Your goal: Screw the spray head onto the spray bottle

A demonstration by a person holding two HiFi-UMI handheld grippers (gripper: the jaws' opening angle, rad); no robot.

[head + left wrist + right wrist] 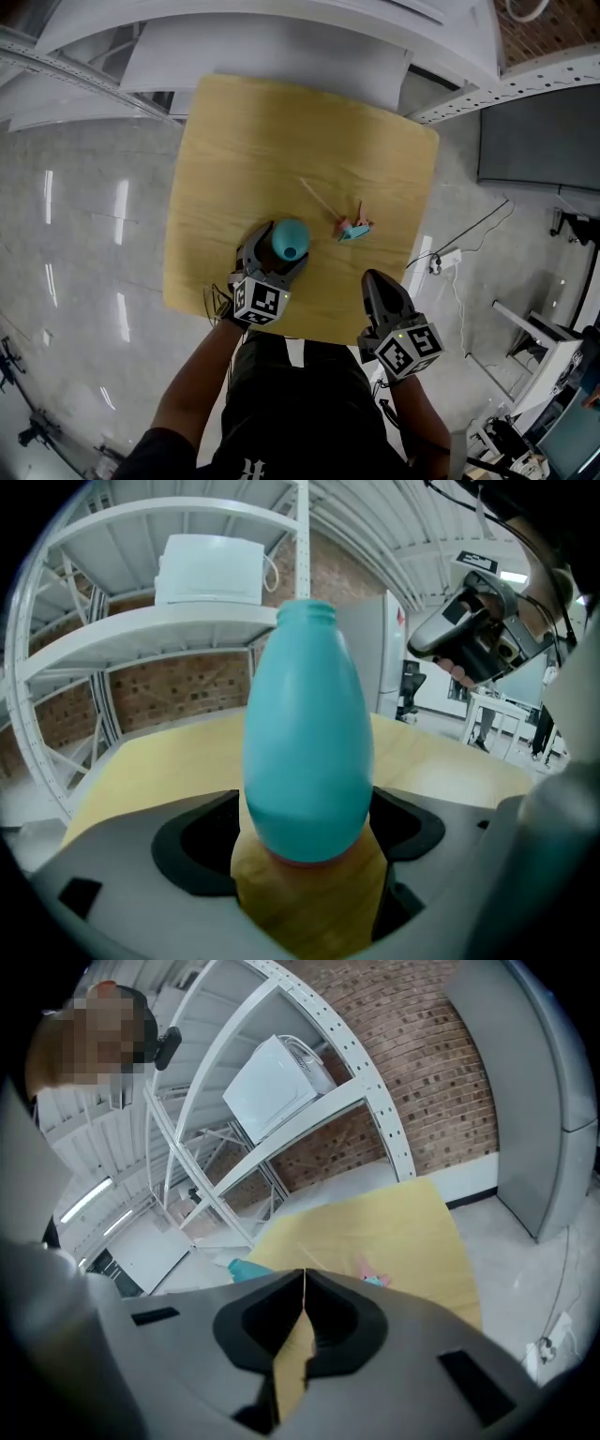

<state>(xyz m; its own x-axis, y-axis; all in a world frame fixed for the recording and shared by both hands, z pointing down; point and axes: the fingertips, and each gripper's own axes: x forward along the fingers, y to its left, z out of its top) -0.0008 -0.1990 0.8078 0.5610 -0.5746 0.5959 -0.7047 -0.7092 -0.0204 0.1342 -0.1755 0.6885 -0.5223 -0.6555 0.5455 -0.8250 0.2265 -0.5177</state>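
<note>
Both of your tools are low over the near edge of the table (281,131). Your right gripper (377,281) has its jaws pressed fully together with nothing between them, and it points across the wood toward the far side. Your left gripper (270,267) has its jaws spread wide, one on each side of the teal spray bottle (290,240). The bottle stands upright on the table between them, open neck upward. Its sides look close to the pads but not squeezed by them, so I'd judge you don't have hold of it yet.

Further out, and to the right of the bottle, the spray head (353,228) lies on its side on the wood. Its thin dip tube trails away toward the middle of the table. It is apart from the bottle, and neither gripper touches it.

Beyond the far edge stand white shelves (187,621) with a white box (208,569) on one.

So nearly everything is left to do. The bottle needs clamping, the head needs picking up, the tube must go down the neck, and the collar must be turned tight. Nothing has been threaded yet.
</note>
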